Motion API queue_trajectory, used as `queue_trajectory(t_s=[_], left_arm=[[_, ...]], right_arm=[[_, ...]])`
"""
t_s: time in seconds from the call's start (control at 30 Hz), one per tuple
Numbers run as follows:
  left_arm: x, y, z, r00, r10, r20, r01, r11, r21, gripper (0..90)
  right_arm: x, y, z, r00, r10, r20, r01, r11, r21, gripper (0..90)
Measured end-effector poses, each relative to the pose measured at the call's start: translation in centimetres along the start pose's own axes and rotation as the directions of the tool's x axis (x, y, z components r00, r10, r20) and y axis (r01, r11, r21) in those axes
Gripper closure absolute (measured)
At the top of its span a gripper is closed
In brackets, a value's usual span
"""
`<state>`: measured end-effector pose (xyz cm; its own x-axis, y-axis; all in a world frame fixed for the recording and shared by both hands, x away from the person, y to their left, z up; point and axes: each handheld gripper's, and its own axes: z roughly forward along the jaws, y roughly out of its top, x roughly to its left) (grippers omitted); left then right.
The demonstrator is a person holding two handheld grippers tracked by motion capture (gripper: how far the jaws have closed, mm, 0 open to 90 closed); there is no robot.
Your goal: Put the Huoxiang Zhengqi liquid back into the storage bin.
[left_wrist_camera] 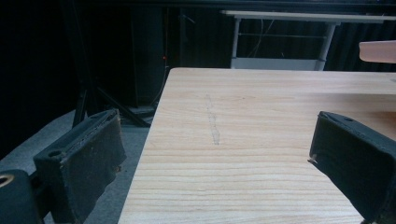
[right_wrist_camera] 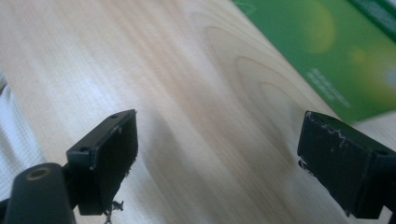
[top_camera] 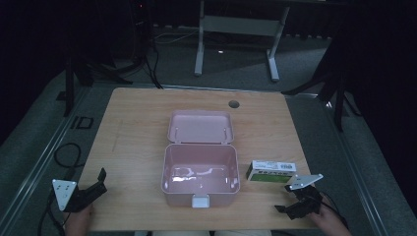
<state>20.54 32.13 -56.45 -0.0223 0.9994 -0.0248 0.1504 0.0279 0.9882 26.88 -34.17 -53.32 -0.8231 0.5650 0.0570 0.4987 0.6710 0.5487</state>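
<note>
Wooden table (top_camera: 137, 128) | pink box (top_camera: 200, 177) lid up, empty | left claw (top_camera: 100, 181) spread | right claw (top_camera: 285, 209) spread

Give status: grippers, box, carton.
Left gripper open, empty, near-left table edge. Right gripper open, empty, just short of green carton. Pink box open, empty, unobstructed.

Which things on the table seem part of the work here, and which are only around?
Likely part of the work:
- open pink box, empty
- green-and-white carton
- left gripper and right gripper, both open

Only around:
- table hole
- metal frame behind
</note>
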Motion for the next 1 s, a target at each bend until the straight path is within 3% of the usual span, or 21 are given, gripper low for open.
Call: queue_trajectory(t_s=[0.17,0.23,0.5,0.53,0.57,0.63,0.67,0.7,0.87,0.9,0.93,0.97,1.0], left_arm=[[0.0,0.0,0.0,1.0,-0.001,0.002,0.001,1.0,0.0,3.3],[0.0,0.0,0.0,1.0,-0.002,0.003,0.002,1.0,0.001,3.4],[0.0,0.0,0.0,1.0,0.003,0.004,-0.003,1.0,0.002,3.4],[0.0,0.0,0.0,1.0,0.003,0.005,-0.003,1.0,0.003,3.4],[0.0,0.0,0.0,1.0,0.002,0.005,-0.002,1.0,0.003,3.4],[0.0,0.0,0.0,1.0,0.002,0.005,-0.002,1.0,0.004,3.4],[0.0,0.0,0.0,1.0,0.002,0.005,-0.002,1.0,0.004,3.4],[0.0,0.0,0.0,1.0,0.003,0.006,-0.003,1.0,0.004,3.4],[0.0,0.0,0.0,1.0,0.002,0.007,-0.002,1.0,0.005,3.4],[0.0,0.0,0.0,1.0,0.003,0.008,-0.003,1.0,0.005,3.4],[0.0,0.0,0.0,1.0,0.003,0.008,-0.003,1.0,0.005,3.4],[0.0,0.0,0.0,1.0,0.004,0.008,-0.004,1.0,0.006,3.4],[0.0,0.0,0.0,0.9999,0.004,0.01,-0.004,1.0,0.006,3.4]], right_arm=[[0.5,1.0,0.4,0.9967,-0.061,-0.054,0.065,0.995,0.075,12.7],[0.6,1.4,0.5,0.9955,-0.085,-0.042,0.089,0.991,0.098,12.8],[1.1,2.7,1.1,0.9834,-0.141,-0.114,0.163,0.964,0.208,13.1],[1.3,3.3,1.2,0.9778,-0.16,-0.135,0.19,0.95,0.249,12.9],[1.3,3.3,1.2,0.9778,-0.16,-0.135,0.19,0.95,0.249,12.9],[1.5,3.9,1.3,0.9727,-0.186,-0.139,0.218,0.938,0.27,12.9],[1.8,4.4,1.1,0.9638,-0.22,-0.15,0.256,0.923,0.289,12.4],[1.8,4.4,1.1,0.9638,-0.22,-0.15,0.256,0.923,0.289,12.4],[2.2,5.8,0.6,0.9366,-0.269,-0.225,0.335,0.875,0.35,12.9],[2.2,6.0,0.5,0.9345,-0.27,-0.231,0.342,0.864,0.37,12.9],[2.2,6.6,0.5,0.9358,-0.27,-0.227,0.343,0.846,0.408,12.9],[2.2,6.6,0.5,0.9358,-0.27,-0.227,0.343,0.846,0.408,12.9],[2.2,6.8,0.4,0.9354,-0.268,-0.231,0.345,0.833,0.432,12.7]])
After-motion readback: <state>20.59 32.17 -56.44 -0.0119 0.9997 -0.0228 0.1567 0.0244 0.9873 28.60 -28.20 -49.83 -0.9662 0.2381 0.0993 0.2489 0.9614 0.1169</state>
